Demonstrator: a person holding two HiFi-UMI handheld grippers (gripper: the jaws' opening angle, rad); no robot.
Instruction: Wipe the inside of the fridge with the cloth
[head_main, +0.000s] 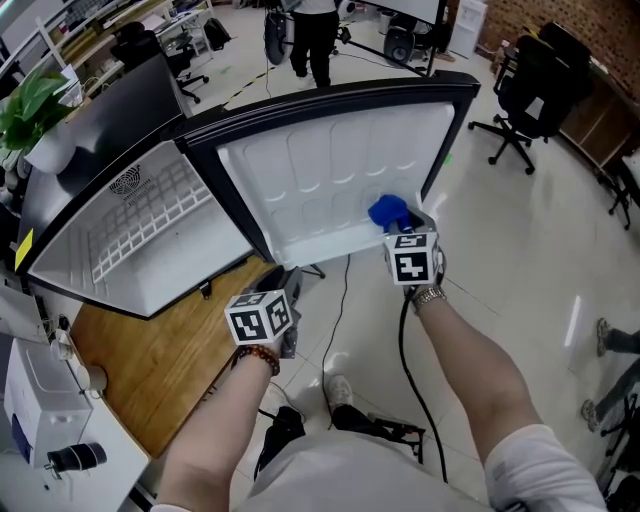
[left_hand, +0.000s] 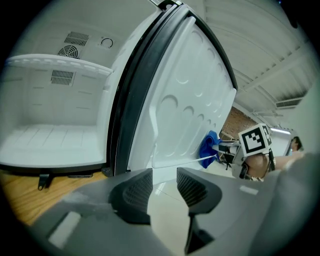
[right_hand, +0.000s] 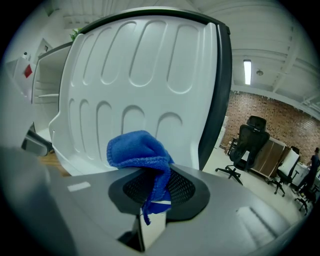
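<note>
The fridge (head_main: 150, 230) lies open, its white door panel (head_main: 330, 180) swung out toward me. My right gripper (head_main: 400, 228) is shut on a blue cloth (head_main: 388, 212), which rests against the lower right of the door's inner face. In the right gripper view the cloth (right_hand: 135, 147) bunches above the jaws of the right gripper (right_hand: 152, 187), close to the ribbed door (right_hand: 140, 75). My left gripper (head_main: 290, 275) hovers below the door's lower edge. In the left gripper view the left gripper (left_hand: 164, 187) is open with nothing between its pads; the cloth (left_hand: 208, 146) shows beyond.
A wooden surface (head_main: 150, 360) lies under the fridge at the left. A black cable (head_main: 410, 370) runs over the tiled floor. An office chair (head_main: 530, 90) stands at the right back, a person (head_main: 315, 40) behind the fridge, a plant (head_main: 30, 105) at far left.
</note>
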